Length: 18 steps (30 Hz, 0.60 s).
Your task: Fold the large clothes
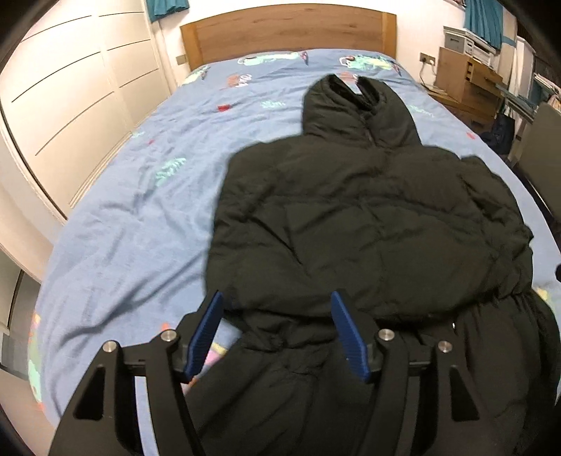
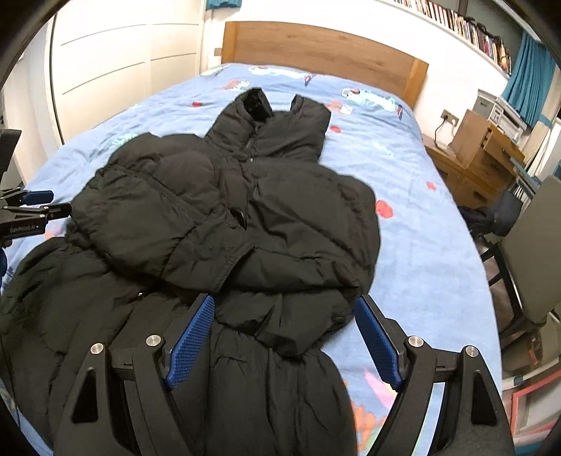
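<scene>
In the left wrist view, a black hooded puffer coat [image 1: 368, 217] is lying spread on the blue patterned bedsheet [image 1: 122, 217], its hood [image 1: 354, 108] pointing toward the wooden headboard [image 1: 287, 31] and its lower part running down toward the camera. The left gripper [image 1: 277, 336] is hovering over the coat's waist with its blue-padded jaws spread wide, gripping nothing; the left finger is sitting over the coat's edge where sheet is showing, the right finger over the quilted fabric. A white wardrobe [image 1: 70, 98] is standing to the left of the bed, and a wooden bedside cabinet [image 1: 466, 87] to the right. In the right wrist view, the same coat [image 2: 266, 224] is lying with both sleeves folded across its chest, a cuff [image 2: 228, 266] resting near the middle. The right gripper [image 2: 284, 336] is hanging released above the coat's waist, jaws wide apart and empty. The left gripper [image 2: 31, 210] is showing at the far left edge beside the coat. A chair [image 2: 529, 252] is standing right of the bed.
</scene>
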{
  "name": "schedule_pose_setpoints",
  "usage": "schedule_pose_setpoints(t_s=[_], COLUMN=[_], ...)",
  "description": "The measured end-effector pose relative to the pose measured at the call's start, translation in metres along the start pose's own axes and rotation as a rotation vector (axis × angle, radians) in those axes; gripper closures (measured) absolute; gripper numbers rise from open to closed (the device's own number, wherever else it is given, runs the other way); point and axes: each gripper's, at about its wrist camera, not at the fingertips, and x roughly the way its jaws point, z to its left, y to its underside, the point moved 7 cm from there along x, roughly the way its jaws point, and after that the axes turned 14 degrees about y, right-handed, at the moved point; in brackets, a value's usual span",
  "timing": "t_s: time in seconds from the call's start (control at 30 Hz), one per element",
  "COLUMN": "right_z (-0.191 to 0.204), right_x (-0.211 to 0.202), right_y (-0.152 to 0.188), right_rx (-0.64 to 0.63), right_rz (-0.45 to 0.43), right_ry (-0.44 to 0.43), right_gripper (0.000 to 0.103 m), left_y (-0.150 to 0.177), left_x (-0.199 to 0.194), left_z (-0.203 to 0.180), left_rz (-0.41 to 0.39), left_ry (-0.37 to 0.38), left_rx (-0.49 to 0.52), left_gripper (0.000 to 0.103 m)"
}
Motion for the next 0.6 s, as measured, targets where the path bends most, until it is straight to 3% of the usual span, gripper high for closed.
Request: schedule_pose_setpoints(t_s=[0.13,0.33,0.43,0.6], right_z=[-0.016,-0.033,-0.037,-0.042], right_x=[-0.005,0.012,0.038,0.105], right_y=[-0.018,-0.07,-0.109,-0.184], right_rx=[0.01,0.055,0.075,0.157], right_rz=[-0.009,-0.014,-0.02,-0.035], right_ry=[0.011,-0.012,-0.03,-0.075], right_gripper=[0.022,0.02,0.018,0.013], left_y=[-0.033,-0.1,-0.143,-0.226], left_x=[-0.015,-0.018,0.001,0.066], left_z=[0.024,0.043,0.046,0.041], left_rz=[-0.007,-0.027,-0.038,-0.079], left_ry=[-0.049,-0.019,0.033,0.094], left_rx=[0.01,0.02,0.004,0.003], left_gripper=[0.038,0.037,0.037,0.037])
